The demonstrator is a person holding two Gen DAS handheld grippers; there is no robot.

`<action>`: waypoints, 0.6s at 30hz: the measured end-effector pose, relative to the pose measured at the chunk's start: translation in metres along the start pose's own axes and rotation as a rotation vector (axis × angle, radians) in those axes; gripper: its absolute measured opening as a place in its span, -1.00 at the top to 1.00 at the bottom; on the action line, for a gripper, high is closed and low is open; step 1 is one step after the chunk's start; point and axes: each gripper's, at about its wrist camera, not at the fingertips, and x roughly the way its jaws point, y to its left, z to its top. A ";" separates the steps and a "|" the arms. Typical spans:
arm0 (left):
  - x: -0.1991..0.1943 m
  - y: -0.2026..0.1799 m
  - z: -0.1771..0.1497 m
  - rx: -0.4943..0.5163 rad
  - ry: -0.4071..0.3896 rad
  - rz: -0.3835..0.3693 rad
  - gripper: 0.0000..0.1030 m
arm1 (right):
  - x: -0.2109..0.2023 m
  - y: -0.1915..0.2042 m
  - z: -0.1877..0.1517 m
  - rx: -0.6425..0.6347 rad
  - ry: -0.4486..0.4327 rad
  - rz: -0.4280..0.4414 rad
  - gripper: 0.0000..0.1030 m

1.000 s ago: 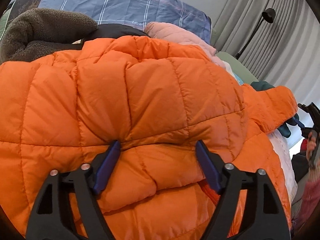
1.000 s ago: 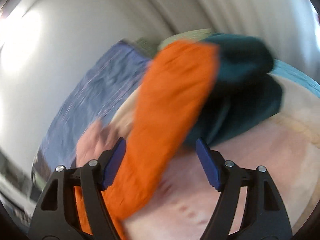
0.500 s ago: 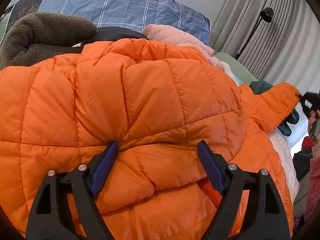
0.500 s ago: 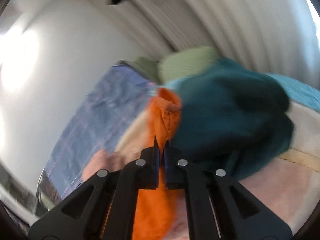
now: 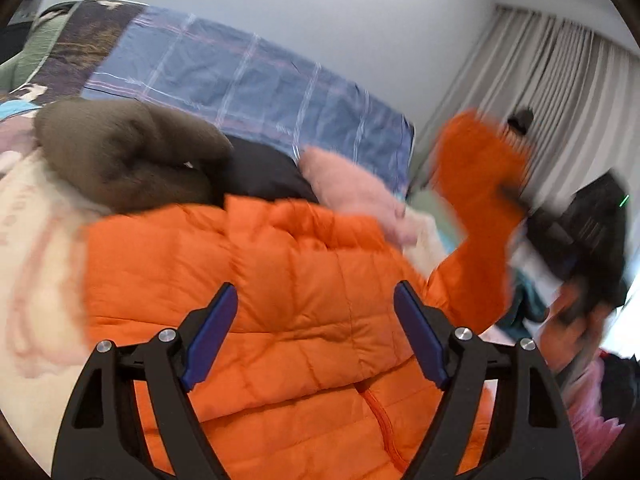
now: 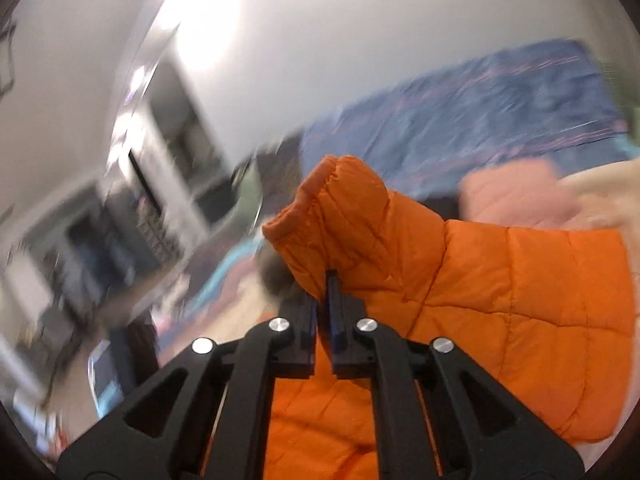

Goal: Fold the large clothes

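Orange quilted puffer jacket (image 5: pixel 304 320), sleeve (image 6: pixel 360 224) raised, blurred.

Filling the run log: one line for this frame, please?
stage: sleeve fold | right gripper: clamped on orange jacket sleeve, jaws easing open | left gripper: open over jacket body, holding nothing

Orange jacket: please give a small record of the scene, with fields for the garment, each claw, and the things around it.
garment: orange jacket, quilted, body lying on the bed
sleeve: orange sleeve lifted, cuff end up
right claw: right claw pinching the sleeve near the cuff, jaws easing open slightly
left claw: left claw open above the jacket body, holding nothing
behind: brown fleece, pink garment, blue plaid bedding
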 end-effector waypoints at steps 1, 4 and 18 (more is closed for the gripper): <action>-0.009 0.007 0.002 -0.018 -0.009 -0.001 -0.63 | 0.017 0.005 -0.011 -0.013 0.061 0.015 0.59; -0.016 0.026 -0.004 -0.078 0.022 0.006 -0.64 | 0.056 0.002 -0.043 0.003 0.220 -0.005 -0.01; 0.093 0.009 -0.002 -0.028 0.265 0.062 0.96 | -0.052 -0.082 -0.082 0.151 0.157 -0.332 -0.20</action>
